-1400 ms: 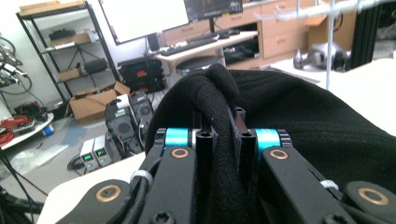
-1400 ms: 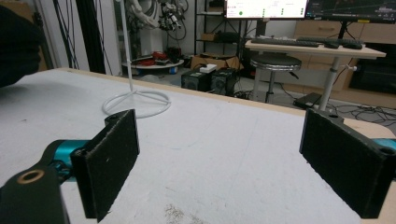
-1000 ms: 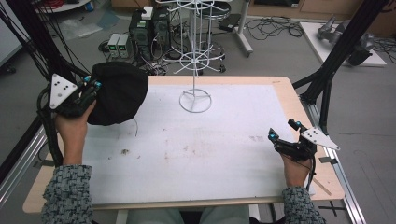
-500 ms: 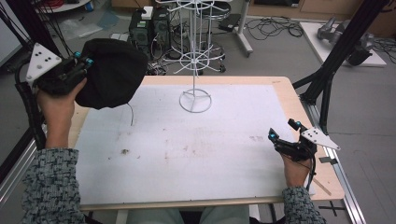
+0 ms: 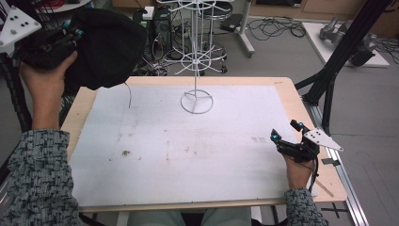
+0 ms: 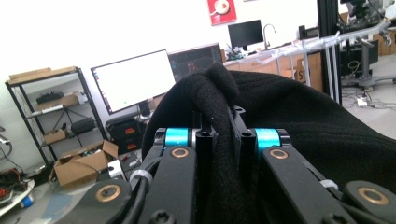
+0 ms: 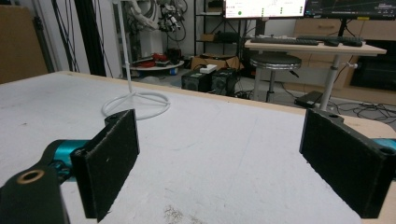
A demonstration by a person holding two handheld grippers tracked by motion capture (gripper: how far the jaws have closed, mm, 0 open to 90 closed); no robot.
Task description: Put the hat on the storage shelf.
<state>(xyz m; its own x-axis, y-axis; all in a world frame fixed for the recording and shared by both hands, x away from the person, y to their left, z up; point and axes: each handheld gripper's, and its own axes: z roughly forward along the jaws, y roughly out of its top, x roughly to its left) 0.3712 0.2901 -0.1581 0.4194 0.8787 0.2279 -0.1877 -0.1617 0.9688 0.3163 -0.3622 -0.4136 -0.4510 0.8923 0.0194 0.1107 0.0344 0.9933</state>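
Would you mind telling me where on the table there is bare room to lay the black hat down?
Most of the white table sheet is bare: the wide stretch between the white wire stand at the far edge and the near edge, and the left half under the lifted black hat. It is tighter by the right gripper resting open at the right edge.

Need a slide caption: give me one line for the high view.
Left gripper holds a black knit hat aloft beside the white wire stand; right gripper rests open.

My left tool [image 5: 70, 35] pinches a fold of the soft black hat [image 5: 110, 52]. It hangs up in the air past the desk's [image 5: 197, 150] far left corner.
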